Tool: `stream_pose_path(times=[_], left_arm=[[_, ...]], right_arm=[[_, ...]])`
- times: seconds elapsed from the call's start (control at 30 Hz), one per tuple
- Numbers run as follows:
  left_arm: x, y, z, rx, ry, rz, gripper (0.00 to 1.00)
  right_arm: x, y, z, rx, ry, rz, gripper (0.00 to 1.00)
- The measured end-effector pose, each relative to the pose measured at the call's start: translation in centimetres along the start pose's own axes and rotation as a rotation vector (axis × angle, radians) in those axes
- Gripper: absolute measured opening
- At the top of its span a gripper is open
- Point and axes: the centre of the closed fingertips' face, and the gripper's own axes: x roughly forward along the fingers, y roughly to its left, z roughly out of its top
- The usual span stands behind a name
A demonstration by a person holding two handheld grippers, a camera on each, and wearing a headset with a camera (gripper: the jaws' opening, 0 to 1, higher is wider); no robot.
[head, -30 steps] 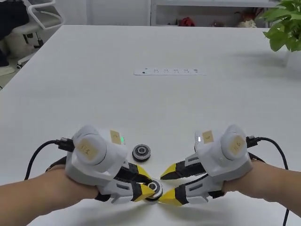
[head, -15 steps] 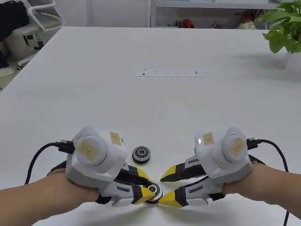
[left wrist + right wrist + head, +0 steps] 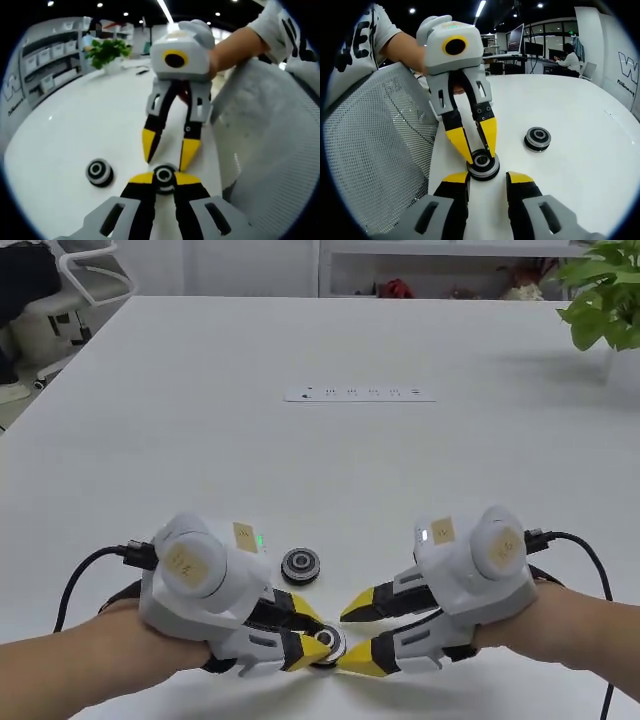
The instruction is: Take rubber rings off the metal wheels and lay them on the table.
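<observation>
A small metal wheel with a black rubber ring lies on the white table near its front edge. My left gripper is shut on this wheel, its yellow tips pressing both sides. My right gripper faces it from the right, open, with a tip on each side of the same wheel and no contact visible. In the right gripper view its own jaws stand apart just short of the wheel. A second ringed wheel lies flat a little beyond, also in the gripper views.
A white power strip lies mid-table, farther back. A green plant stands at the far right corner, and an office chair sits past the far left edge. A grey mesh chair is right behind the table's front edge.
</observation>
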Motion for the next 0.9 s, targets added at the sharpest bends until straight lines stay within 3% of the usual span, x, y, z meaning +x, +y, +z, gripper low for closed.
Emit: stream_pose_path(times=[0.9], left_arm=[[0.01, 0.05, 0.05, 0.015, -0.008, 0.010, 0.14]], right_arm=[[0.77, 0.57, 0.01, 0.040, -0.018, 0.014, 0.23]])
